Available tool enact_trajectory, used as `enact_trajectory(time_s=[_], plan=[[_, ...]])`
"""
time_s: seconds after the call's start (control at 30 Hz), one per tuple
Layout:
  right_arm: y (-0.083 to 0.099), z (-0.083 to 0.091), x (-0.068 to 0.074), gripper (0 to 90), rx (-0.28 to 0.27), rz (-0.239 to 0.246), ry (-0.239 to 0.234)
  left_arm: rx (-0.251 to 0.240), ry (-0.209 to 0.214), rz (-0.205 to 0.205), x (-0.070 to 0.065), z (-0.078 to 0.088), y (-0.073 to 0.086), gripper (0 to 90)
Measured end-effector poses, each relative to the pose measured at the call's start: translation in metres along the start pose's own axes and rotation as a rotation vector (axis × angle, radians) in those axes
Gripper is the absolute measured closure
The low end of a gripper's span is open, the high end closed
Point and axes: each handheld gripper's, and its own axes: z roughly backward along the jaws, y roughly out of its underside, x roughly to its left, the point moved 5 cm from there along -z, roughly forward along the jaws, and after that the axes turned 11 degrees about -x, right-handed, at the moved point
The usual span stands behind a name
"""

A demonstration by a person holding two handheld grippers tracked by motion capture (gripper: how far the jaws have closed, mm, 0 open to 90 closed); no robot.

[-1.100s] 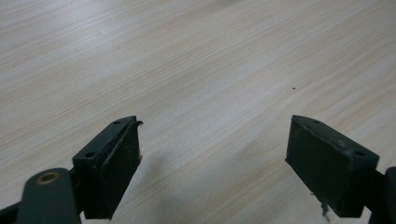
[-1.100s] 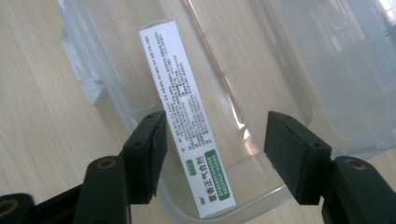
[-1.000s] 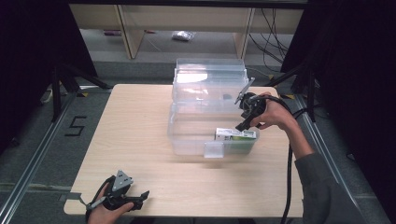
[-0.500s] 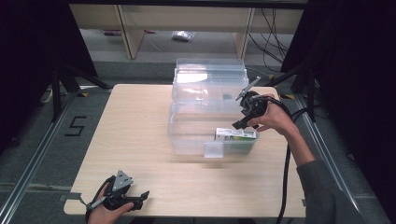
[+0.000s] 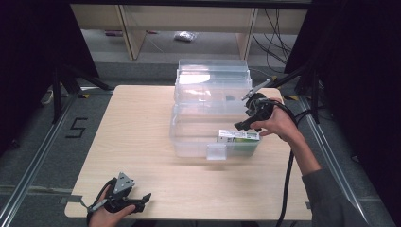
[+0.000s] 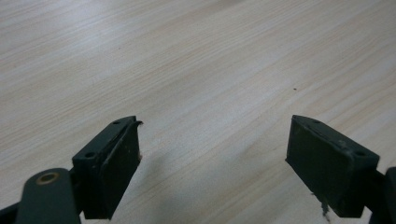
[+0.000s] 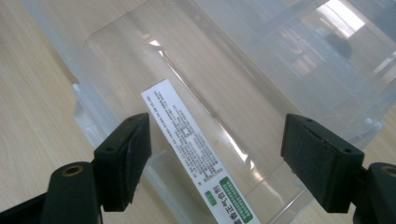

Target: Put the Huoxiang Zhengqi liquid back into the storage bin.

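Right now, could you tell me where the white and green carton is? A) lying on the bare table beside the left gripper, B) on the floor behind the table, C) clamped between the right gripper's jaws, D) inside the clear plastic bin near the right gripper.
D: the carton lies inside the clear bin, below the right gripper, whose jaws stand open and apart from it.

The left hand (image 5: 106,213) sat low at the near left edge, holding the left gripper (image 5: 137,202) flat, its tips pointing right. Its jaws were wide apart with nothing between them. The right arm (image 5: 307,161) reached forward. The right hand (image 5: 279,124) held the right gripper (image 5: 242,126) up, tipped downward, jaws spread wide and empty.
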Motion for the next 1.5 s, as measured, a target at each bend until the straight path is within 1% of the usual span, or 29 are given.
enact_trajectory(time_s=[0.03, 0.07, 0.1, 0.13, 0.27, 0.3, 0.37, 0.4, 0.5, 0.53, 0.57, 0.63, 0.67, 0.87, 0.93, 0.97, 1.0, 1.07, 1.13, 1.2, 1.23, 1.27, 1.3, 1.33, 1.37, 1.4, 1.43, 1.47, 1.5], plan=[[0.000, 0.001, 0.002, 26.1, 0.001, -0.008, 0.004, 0.004, -0.003, -0.003, 0.000, 0.000, 0.000, 16.7], [0.000, 0.003, 0.004, 26.3, -0.014, -0.004, -0.001, -0.012, -0.008, 0.018, 0.000, -0.002, 0.000, 16.7], [0.000, 0.003, 0.004, 26.3, -0.014, -0.004, -0.001, -0.012, -0.008, 0.018, 0.000, -0.002, 0.000, 16.7], [0.000, 0.003, 0.005, 26.3, -0.019, -0.002, 0.002, 0.001, 0.002, -0.003, 0.000, 0.000, 0.000, 16.7], [0.003, 0.003, 0.010, 26.3, -0.024, -0.008, 0.000, 0.000, 0.000, 0.001, 0.000, 0.000, 0.000, 16.7], [0.003, 0.002, 0.010, 26.3, -0.032, 0.003, 0.006, 0.001, 0.000, -0.001, 0.000, 0.000, 0.000, 16.7], [0.005, 0.003, 0.014, 26.3, -0.026, -0.024, 0.000, 0.001, 0.000, 0.000, 0.000, 0.000, 0.000, 16.7], [0.005, 0.005, 0.016, 26.3, -0.042, -0.008, -0.001, 0.000, 0.000, 0.000, 0.000, 0.000, 0.000, 16.7], [0.007, 0.005, 0.020, 26.3, -0.046, -0.022, -0.007, 0.003, 0.005, -0.004, 0.000, 0.000, 0.000, 16.7], [0.007, 0.006, 0.020, 26.3, -0.051, -0.003, -0.004, -0.001, 0.001, -0.002, 0.000, 0.000, 0.000, 16.7], [0.008, 0.007, 0.023, 25.9, -0.048, -0.024, 0.001, 0.000, 0.001, -0.002, 0.000, 0.000, 0.000, 16.7], [0.010, 0.006, 0.023, 25.9, -0.061, -0.007, 0.006, 0.000, 0.001, -0.002, 0.000, 0.000, 0.000, 16.7], [0.011, 0.007, 0.025, 25.9, -0.059, -0.020, 0.006, 0.000, 0.001, -0.003, 0.000, 0.000, 0.000, 16.7], [0.017, 0.005, 0.030, 26.4, -0.086, -0.031, -0.003, -0.002, 0.000, -0.001, 0.000, 0.000, 0.000, 16.7], [0.018, 0.005, 0.030, 26.4, -0.083, -0.029, -0.001, -0.002, 0.000, -0.001, 0.000, 0.000, 0.000, 16.7], [0.018, 0.005, 0.029, 26.4, -0.084, -0.009, -0.001, -0.001, 0.000, -0.001, 0.000, 0.000, 0.000, 16.7], [0.018, 0.004, 0.030, 26.4, -0.098, -0.010, -0.004, -0.001, 0.000, 0.000, 0.000, 0.000, 0.000, 16.7], [0.020, 0.004, 0.033, 26.4, -0.094, -0.038, -0.005, -0.001, 0.000, 0.002, 0.000, 0.000, 0.000, 16.7], [0.021, 0.003, 0.035, 26.4, -0.102, -0.035, -0.025, 0.001, 0.000, 0.000, 0.000, 0.000, 0.000, 16.7], [0.022, 0.002, 0.037, 26.4, -0.124, -0.049, -0.026, 0.000, 0.001, -0.001, 0.000, 0.000, 0.000, 16.7], [0.022, 0.003, 0.039, 26.4, -0.104, -0.068, -0.036, 0.001, 0.002, -0.002, 0.000, 0.000, 0.000, 16.7], [0.022, 0.003, 0.038, 26.3, -0.111, -0.058, -0.029, 0.000, 0.002, -0.002, 0.000, 0.000, 0.000, 16.7], [0.024, 0.000, 0.037, 26.3, -0.141, -0.025, -0.024, 0.000, 0.001, -0.002, 0.000, 0.000, 0.000, 16.7], [0.025, 0.001, 0.037, 26.3, -0.129, -0.019, -0.029, 0.000, 0.001, -0.002, 0.000, 0.000, 0.000, 16.7], [0.025, 0.002, 0.040, 26.2, -0.121, -0.053, -0.034, -0.010, -0.006, 0.000, -0.001, 0.000, 0.000, 16.7], [0.025, 0.002, 0.040, 26.0, -0.122, -0.051, -0.028, -0.016, -0.002, 0.017, -0.002, -0.001, -0.001, 16.7], [0.026, 0.003, 0.043, 25.8, -0.107, -0.072, -0.029, -0.004, 0.001, 0.004, -0.001, 0.000, 0.000, 16.7], [0.026, 0.003, 0.043, 25.7, -0.114, -0.059, -0.029, -0.010, -0.002, 0.008, -0.001, -0.001, -0.001, 16.7], [0.026, 0.001, 0.045, 25.7, -0.128, -0.079, -0.029, -0.019, -0.003, 0.018, -0.002, -0.001, -0.001, 16.7]])
